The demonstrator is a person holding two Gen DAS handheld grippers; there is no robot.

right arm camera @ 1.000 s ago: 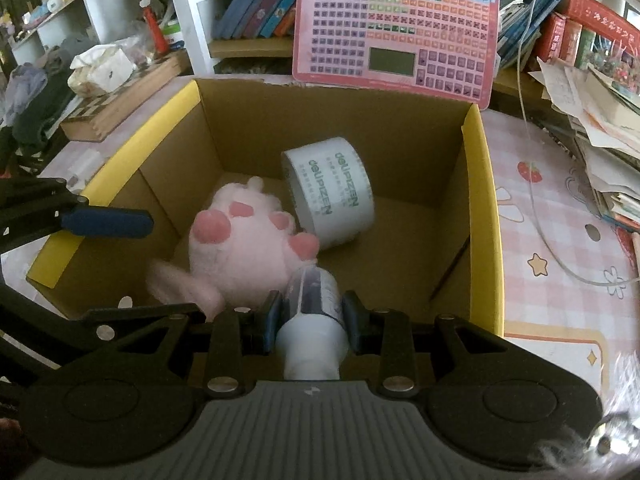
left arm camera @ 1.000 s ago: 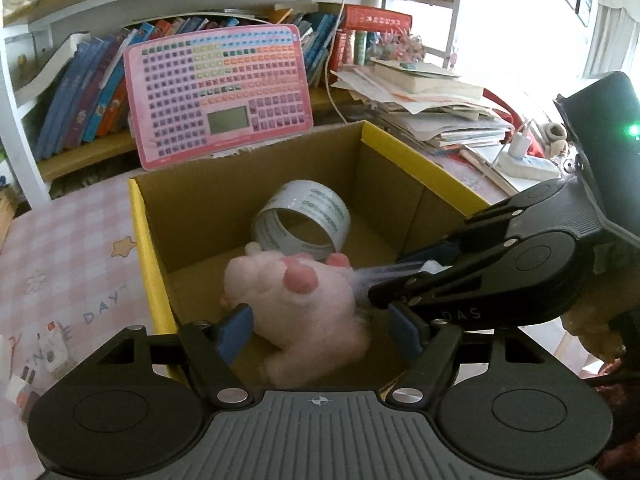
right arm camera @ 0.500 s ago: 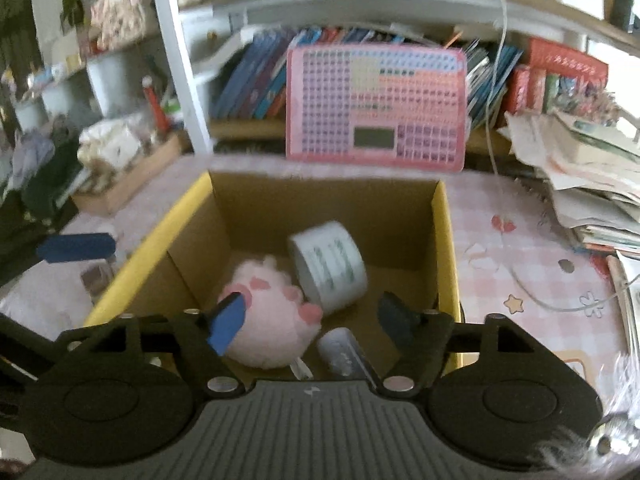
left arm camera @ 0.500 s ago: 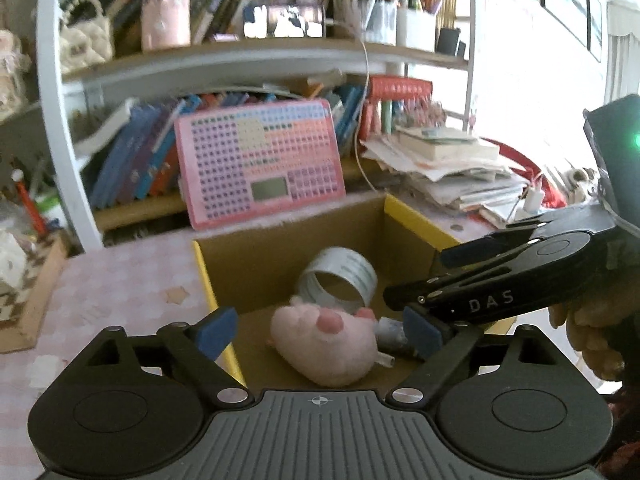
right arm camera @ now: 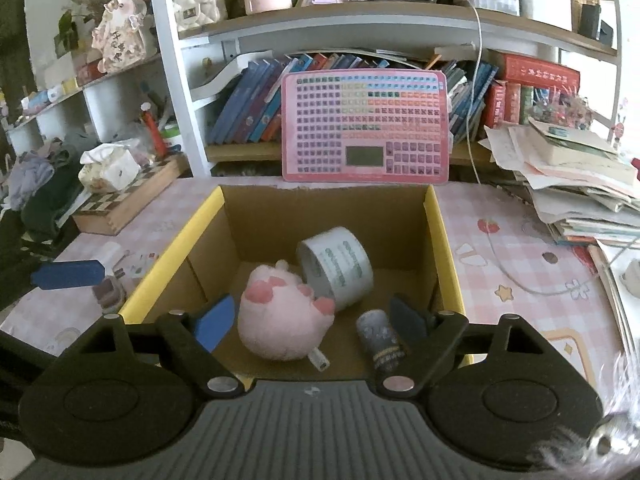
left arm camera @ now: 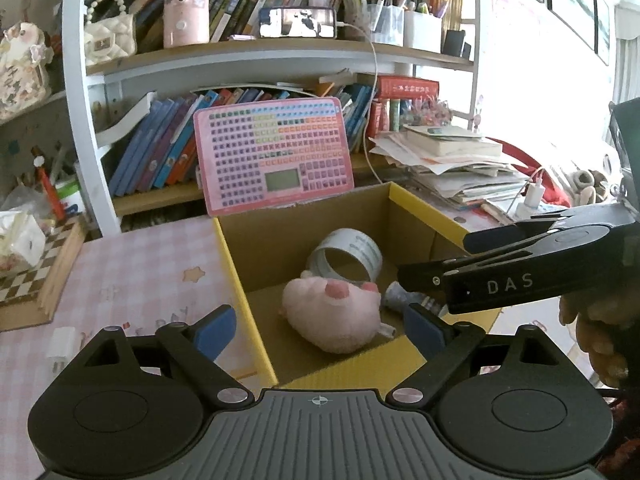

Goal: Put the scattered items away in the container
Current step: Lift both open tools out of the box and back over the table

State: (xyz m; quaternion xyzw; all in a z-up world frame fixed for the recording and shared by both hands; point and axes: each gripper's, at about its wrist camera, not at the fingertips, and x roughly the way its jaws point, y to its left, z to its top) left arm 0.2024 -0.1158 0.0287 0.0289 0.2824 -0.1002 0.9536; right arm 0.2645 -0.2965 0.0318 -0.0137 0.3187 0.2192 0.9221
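Both grippers stand wide and hold nothing: the left gripper (left arm camera: 320, 326) has its blue pads apart above the near wall of the cardboard box (left arm camera: 246, 280), and the right gripper (right arm camera: 308, 320) has jaws still opening, with nothing pressed between them. Behind the box a pink keyboard toy (right arm camera: 364, 126) leans upright against the bookshelf (right arm camera: 180, 80). Inside the box, on its floor, lie a pink plush toy (right arm camera: 280, 320), a roll of tape (right arm camera: 338, 266) on its side touching the plush, and a small grey bottle (right arm camera: 380, 338) just beside the plush, near the right wall.
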